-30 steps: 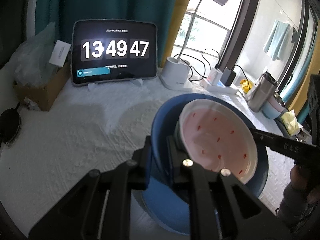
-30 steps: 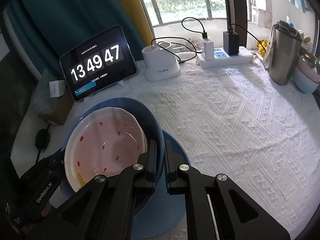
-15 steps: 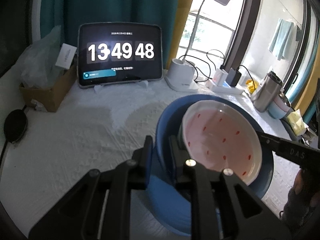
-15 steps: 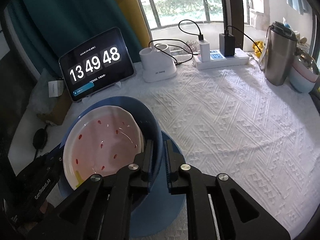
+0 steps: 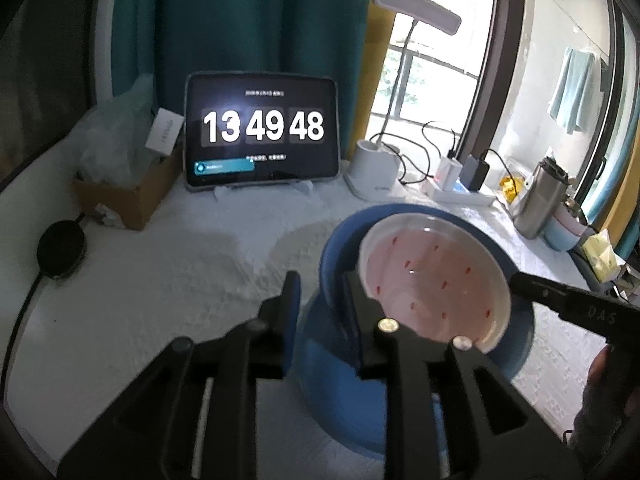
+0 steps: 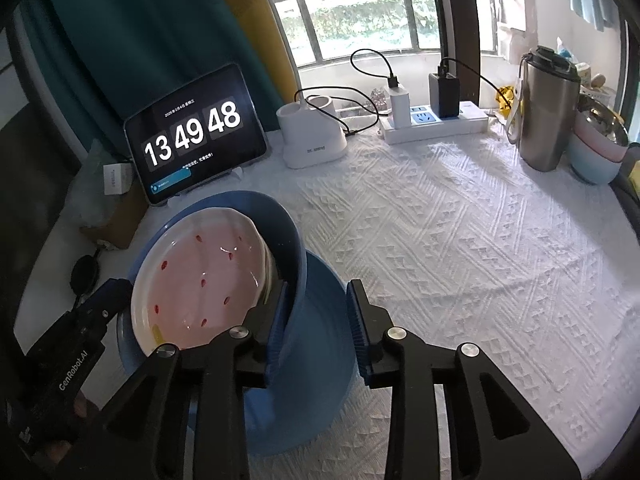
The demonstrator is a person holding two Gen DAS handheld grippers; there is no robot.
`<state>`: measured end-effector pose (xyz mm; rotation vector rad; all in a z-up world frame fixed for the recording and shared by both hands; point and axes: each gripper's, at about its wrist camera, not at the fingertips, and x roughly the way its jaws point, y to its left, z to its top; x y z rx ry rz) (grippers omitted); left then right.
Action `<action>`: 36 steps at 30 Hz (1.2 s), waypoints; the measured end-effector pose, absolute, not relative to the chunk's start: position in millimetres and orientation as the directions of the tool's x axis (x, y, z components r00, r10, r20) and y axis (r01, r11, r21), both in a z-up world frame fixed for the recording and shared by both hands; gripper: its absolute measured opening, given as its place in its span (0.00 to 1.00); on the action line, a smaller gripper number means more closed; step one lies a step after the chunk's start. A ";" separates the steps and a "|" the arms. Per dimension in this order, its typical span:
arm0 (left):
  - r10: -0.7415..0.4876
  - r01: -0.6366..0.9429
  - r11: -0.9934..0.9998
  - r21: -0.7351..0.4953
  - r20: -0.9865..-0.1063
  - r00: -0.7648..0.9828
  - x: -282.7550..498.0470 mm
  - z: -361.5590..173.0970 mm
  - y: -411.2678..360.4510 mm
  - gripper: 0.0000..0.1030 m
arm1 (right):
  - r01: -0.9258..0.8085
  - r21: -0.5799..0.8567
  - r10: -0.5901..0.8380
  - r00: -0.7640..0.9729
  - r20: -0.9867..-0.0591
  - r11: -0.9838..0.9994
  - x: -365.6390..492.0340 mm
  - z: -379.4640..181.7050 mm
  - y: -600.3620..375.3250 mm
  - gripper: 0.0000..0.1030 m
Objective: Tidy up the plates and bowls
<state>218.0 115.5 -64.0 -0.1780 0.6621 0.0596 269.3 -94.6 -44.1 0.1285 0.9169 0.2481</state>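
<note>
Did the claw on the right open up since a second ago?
Yes. The right gripper was pinching the blue bowl's wall; now its outer finger stands away, over the blue plate, jaws opening.

The white tablecloth lies bare across the middle and right, giving open passage there. Along the back edge stand a tablet, lamp base, power strip with looping cables, a steel flask and what seem to be stacked bowls. At left, the blue bowl on the blue plate, a cardboard box and a black disc crowd the way.
</note>
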 end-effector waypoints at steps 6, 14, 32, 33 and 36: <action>-0.021 -0.091 0.984 -0.156 -0.598 0.801 206.8 -55.5 106.0 0.46 | -0.167 0.221 0.277 0.592 -0.756 0.961 258.1 -39.2 -99.2 0.36; -0.026 -0.073 0.986 -0.146 -0.582 0.813 192.5 -46.7 93.0 0.48 | -0.161 0.208 0.263 0.612 -0.746 0.965 243.2 -32.8 -109.3 0.37; -0.072 -0.010 0.989 -0.146 -0.546 0.834 155.3 -33.8 54.5 0.62 | -0.142 0.197 0.241 0.647 -0.723 0.970 199.7 -22.0 -138.9 0.37; -0.076 -0.005 0.989 -0.145 -0.545 0.835 152.8 -33.3 51.8 0.62 | -0.141 0.196 0.240 0.650 -0.721 0.970 197.8 -21.4 -140.6 0.37; -0.080 0.006 0.990 -0.138 -0.538 0.839 146.1 -31.6 44.4 0.64 | -0.138 0.184 0.229 0.666 -0.710 0.973 188.0 -17.5 -146.3 0.37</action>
